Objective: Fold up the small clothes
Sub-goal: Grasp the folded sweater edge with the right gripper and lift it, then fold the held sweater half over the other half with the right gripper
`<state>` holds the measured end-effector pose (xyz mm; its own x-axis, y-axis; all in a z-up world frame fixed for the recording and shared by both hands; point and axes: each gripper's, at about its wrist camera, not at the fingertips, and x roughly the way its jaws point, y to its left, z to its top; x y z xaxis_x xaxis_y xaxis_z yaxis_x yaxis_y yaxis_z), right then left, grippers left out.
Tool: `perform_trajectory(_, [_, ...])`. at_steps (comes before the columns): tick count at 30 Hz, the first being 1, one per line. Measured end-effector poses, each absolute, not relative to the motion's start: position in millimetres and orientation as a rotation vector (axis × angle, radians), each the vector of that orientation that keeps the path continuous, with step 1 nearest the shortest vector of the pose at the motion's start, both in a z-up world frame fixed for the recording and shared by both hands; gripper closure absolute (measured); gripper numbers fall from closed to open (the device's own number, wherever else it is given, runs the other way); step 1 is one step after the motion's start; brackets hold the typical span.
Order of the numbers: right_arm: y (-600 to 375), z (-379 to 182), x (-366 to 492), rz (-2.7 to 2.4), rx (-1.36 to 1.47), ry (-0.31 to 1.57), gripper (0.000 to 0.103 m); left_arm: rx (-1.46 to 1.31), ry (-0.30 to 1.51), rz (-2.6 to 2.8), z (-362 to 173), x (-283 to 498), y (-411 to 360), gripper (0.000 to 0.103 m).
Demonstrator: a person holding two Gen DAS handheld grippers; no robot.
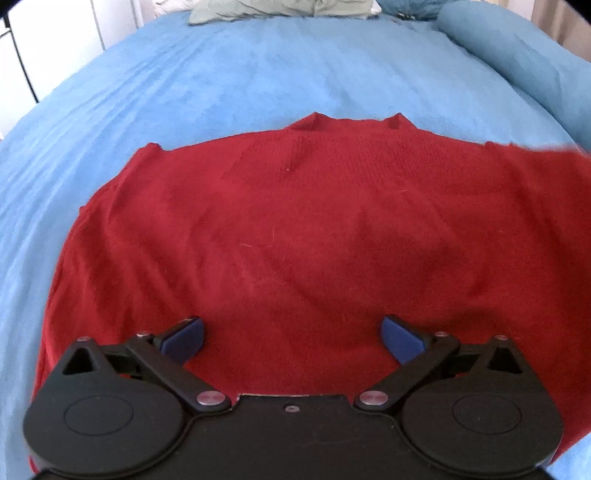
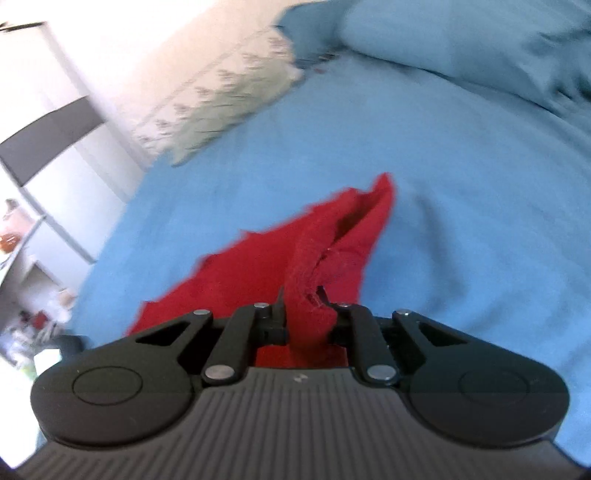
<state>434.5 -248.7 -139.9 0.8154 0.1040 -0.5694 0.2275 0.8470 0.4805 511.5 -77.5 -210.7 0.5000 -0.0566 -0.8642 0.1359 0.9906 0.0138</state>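
Two views are telling me rather different things. Through my left wrist camera I am seeing the red garment [image 1: 295, 236] lying spread wide on the blue bedsheet [image 1: 258, 74], its neckline at the far edge and its near hem running under my left tongs [image 1: 291, 338]. Its right-hand portion is blurring off toward the frame's edge. That view is also showing a pale green pillow [image 1: 280, 9] at the far end of the bed and a blue bolster [image 1: 517, 51] along the right side.

My right wrist camera is showing none of that flat spread. It is showing a bunched edge of the same garment [image 2: 332, 236] rising off the sheet [image 2: 461, 184] in a ridge toward my right tongs [image 2: 306, 317], with a seam visible along the fold. A patterned pale pillow [image 2: 221, 99] and a blue pillow [image 2: 461, 48] are sitting farther up the bed, and white furniture [image 2: 48, 155] is standing off to the left (much of this is motion-blurred).

My left tongs are standing wide apart, the blue pads [image 1: 184, 338] hovering over the red fabric near the hem with nothing between them; whether they are touching the cloth I cannot tell. My right tongs are pressing together on the bunched red edge, the fabric filling the narrow gap between the fingers.
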Motion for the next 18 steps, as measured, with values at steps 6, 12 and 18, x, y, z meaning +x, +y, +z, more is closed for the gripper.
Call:
perform_trajectory(6, [-171, -90, 478, 0.210, 0.510, 0.550, 0.077, -0.019, 1.011, -0.042, -161, 500, 2, 0.009])
perform_trajectory(12, [-69, -97, 516, 0.533, 0.403, 0.627, 0.078, 0.020, 0.973, 0.107, -140, 468, 117, 0.005])
perform_trajectory(18, [29, -178, 525, 0.589, 0.115, 0.840, 0.078, -0.049, 1.017, 0.170, -163, 453, 174, 0.005])
